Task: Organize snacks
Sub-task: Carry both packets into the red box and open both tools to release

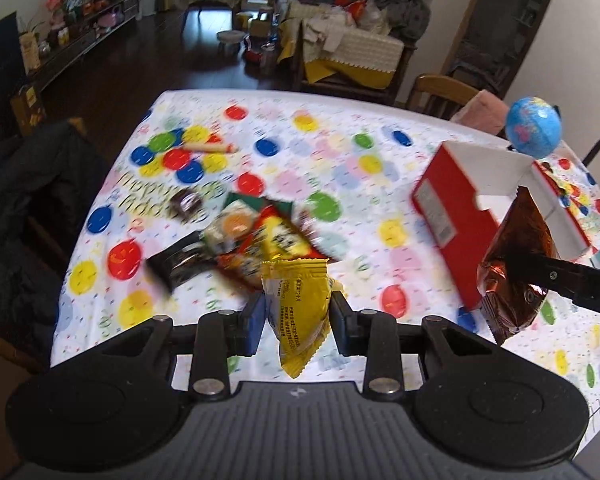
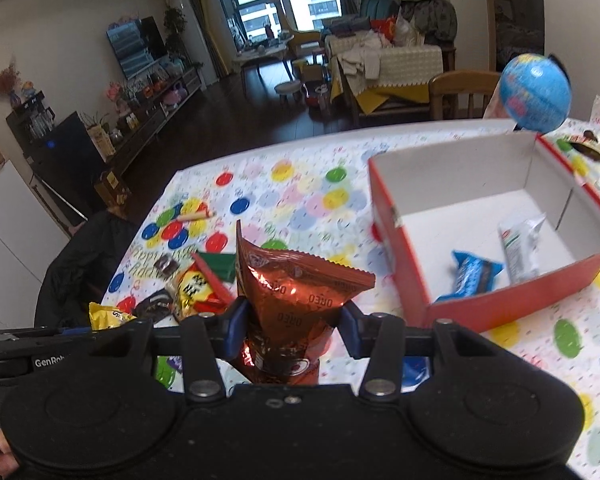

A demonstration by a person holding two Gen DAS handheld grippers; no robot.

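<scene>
My left gripper (image 1: 298,312) is shut on a yellow snack packet (image 1: 296,304) and holds it above the dotted tablecloth. My right gripper (image 2: 294,324) is shut on a copper Oreo packet (image 2: 292,296), also seen in the left wrist view (image 1: 516,268) held beside the box. The red cardboard box (image 2: 496,300) with a white inside stands open to the right; it holds a blue packet (image 2: 470,276) and a white packet (image 2: 518,244). A pile of loose snacks (image 1: 240,240) lies on the table ahead of the left gripper.
A pencil-like stick (image 1: 210,147) lies far left on the tablecloth (image 1: 340,152). A blue globe (image 1: 534,126) stands behind the box. More wrappers (image 2: 596,146) lie right of the box. A dark jacket (image 1: 32,208) hangs on a chair at the table's left edge.
</scene>
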